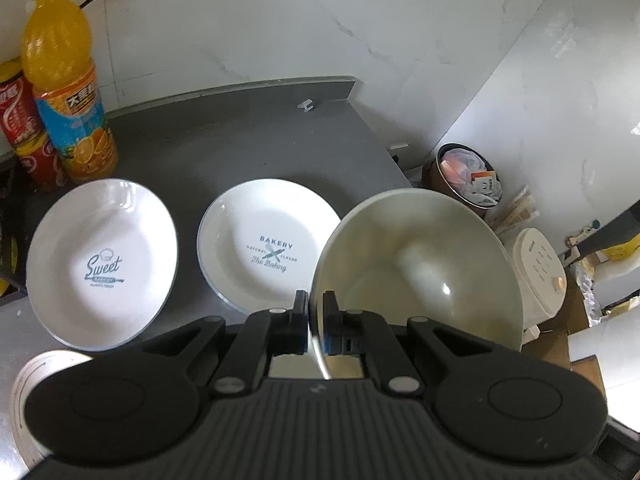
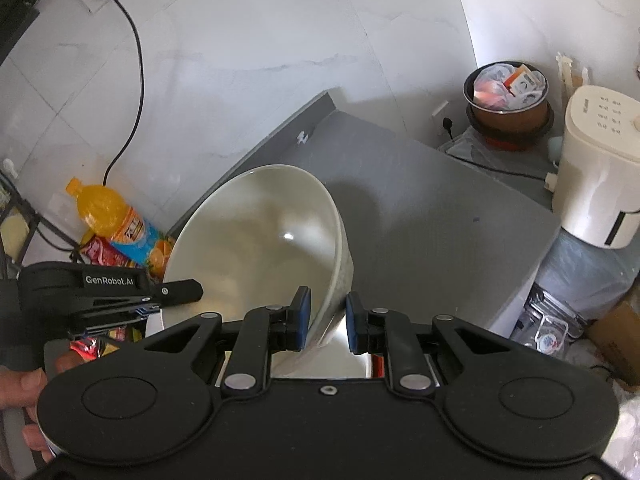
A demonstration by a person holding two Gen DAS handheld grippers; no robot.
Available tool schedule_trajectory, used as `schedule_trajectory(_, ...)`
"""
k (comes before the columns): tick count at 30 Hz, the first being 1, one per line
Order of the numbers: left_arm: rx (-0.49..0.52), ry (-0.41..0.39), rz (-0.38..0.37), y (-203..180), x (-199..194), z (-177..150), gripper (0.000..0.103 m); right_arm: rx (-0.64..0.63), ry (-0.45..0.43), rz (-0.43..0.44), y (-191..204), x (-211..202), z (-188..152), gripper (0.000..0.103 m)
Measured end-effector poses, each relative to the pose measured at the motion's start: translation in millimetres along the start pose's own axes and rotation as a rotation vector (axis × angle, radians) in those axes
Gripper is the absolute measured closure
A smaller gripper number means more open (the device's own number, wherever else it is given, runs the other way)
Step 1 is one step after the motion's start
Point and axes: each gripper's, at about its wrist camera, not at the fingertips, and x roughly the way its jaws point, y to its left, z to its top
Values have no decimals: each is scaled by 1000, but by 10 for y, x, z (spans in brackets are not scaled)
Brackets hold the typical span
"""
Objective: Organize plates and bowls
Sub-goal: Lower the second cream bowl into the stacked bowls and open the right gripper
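Left tongs (image 1: 316, 308) closed tight on the rim of a pale cream glazed ceramic bowl (image 1: 416, 268), pads pinching the thin wall from both sides; bowl is lifted off the grey desk (image 1: 240, 136) and tilted, its opening facing the camera. Right tongs (image 2: 327, 316) hold a second pale cream ceramic bowl (image 2: 260, 240) at its near rim: left pad lies against the inner wall, right pad sits at the outer wall, though contact on that side cannot be confirmed; jaws only narrowly apart. This bowl is also raised and tilted above the desk. Left gripper body visible in the right wrist view, beside that bowl's left edge. On the desk, two shallow white printed plates lie flat side by side, apart: one marked "Sweet" (image 1: 102, 260), one marked "BAKERY" (image 1: 268, 256). An orange juice bottle (image 1: 66, 84) and red cans (image 1: 28, 128) stand at the desk's back left. A white appliance (image 2: 600, 168) stands off the desk's right end.
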Motion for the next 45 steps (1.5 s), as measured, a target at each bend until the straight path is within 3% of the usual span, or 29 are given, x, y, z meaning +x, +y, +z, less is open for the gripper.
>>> schedule_trajectory(16, -12, 22, -4, 447, -269, -379, 98, -35, 20, -38, 300, 14, -405, 85)
schedule_trajectory(33, -17, 114, -13, 546, 79, -641, 98, -54, 77, -132, 192, 192, -559, 85)
schedule_trajectory(45, -19, 111, -5, 577, 272, -703, 98, -167, 129, -181, 240, 412, -596, 83)
